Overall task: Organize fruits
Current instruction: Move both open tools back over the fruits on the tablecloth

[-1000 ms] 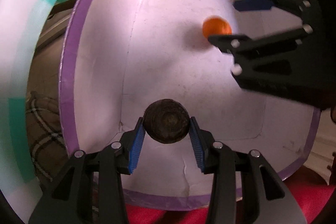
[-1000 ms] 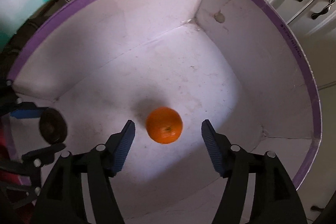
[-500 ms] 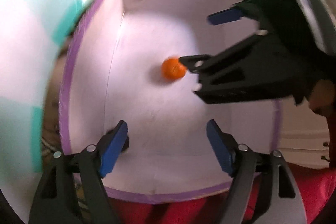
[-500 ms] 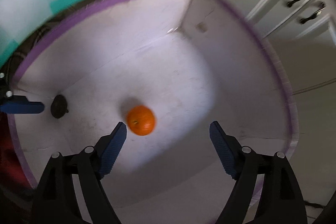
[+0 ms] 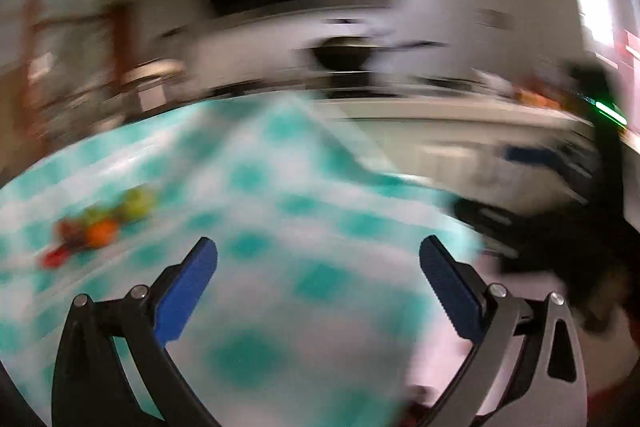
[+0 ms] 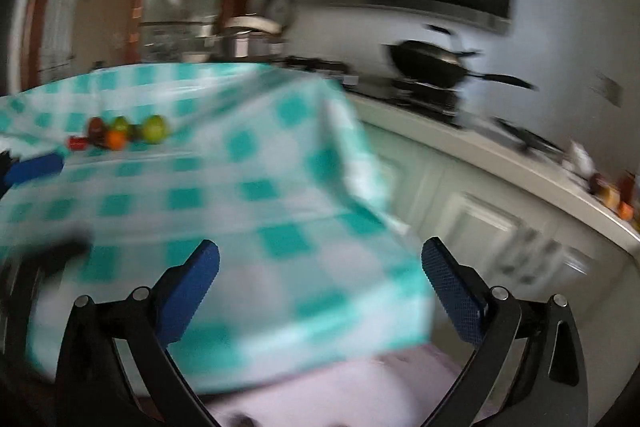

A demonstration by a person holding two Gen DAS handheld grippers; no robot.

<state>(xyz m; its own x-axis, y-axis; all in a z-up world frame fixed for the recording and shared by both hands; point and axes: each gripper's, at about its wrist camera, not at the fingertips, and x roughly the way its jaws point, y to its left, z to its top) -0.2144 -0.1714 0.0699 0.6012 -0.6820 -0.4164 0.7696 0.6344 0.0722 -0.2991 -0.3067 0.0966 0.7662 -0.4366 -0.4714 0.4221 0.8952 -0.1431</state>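
On the checked tabletop, the fruits cluster far-left. Left tool and right tool gape wide, empty. Small, round, roll-prone, probably soft: pinch gently across the middle.

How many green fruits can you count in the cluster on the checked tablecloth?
2. One green fruit sits at the right end of the cluster; the other green fruit is left of it, behind the orange fruit. The picture is blurred, so more may be hidden.

Teal-checked tablecloth drapes the table — black wok on the counter beyond.
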